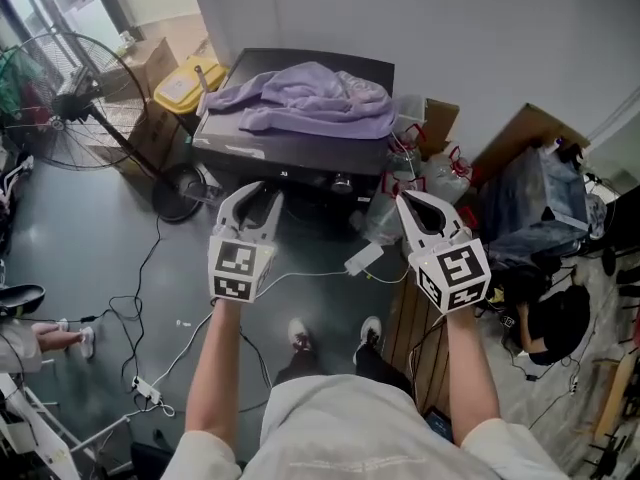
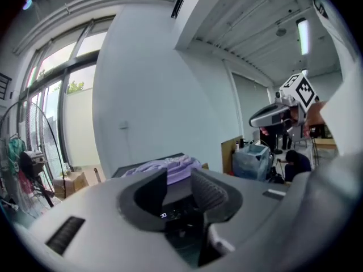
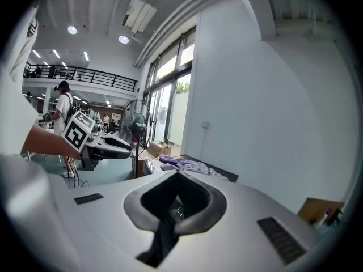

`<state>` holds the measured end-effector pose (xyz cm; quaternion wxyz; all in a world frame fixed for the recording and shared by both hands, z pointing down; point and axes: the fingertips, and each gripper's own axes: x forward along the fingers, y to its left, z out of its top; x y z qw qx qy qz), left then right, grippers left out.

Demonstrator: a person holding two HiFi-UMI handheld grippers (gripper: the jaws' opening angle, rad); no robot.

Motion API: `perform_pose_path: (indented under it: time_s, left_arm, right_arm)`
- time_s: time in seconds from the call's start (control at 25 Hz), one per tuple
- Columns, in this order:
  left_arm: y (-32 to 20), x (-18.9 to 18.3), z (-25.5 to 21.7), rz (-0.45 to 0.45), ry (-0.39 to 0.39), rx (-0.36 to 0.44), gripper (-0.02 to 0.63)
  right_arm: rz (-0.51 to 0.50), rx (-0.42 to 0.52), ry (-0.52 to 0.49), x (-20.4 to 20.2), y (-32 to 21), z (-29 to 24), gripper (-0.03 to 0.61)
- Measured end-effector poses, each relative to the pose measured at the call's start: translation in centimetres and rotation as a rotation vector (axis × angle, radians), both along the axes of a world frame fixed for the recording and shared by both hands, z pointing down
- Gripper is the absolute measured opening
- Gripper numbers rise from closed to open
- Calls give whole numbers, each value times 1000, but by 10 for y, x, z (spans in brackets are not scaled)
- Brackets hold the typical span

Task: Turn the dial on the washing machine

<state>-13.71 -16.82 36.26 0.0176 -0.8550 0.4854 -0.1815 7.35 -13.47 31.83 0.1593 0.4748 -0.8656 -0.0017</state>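
Small round dial (image 1: 342, 181) sat mid-front on the black washing machine (image 1: 300, 153), with a lilac cloth (image 1: 310, 93) on its lid. The left gripper (image 1: 252, 200) was slightly open and the right gripper (image 1: 410, 203) closed, both empty and short of the dial. Reaching in or backing off, couldn't tell. Any turn would've needed jaws squarely around it.

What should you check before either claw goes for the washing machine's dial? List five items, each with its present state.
1. Left claw open and empty: ok.
2. Right claw open: not ok, shut.
3. Claws at the washing machine: not ok, both short of it.
4. Purple cloth clear of the front panel: ok, lies on top.
5. Dial made out on that panel: cannot tell, too dim.
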Motion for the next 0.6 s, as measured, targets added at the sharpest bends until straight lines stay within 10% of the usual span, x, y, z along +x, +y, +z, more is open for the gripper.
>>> perform_pose_path:
  time_s: [0.6]
  left_arm:
    - [-62,98,158,21,-73,-217,235]
  right_arm:
    - [2,-176,9,39,-31,90,14]
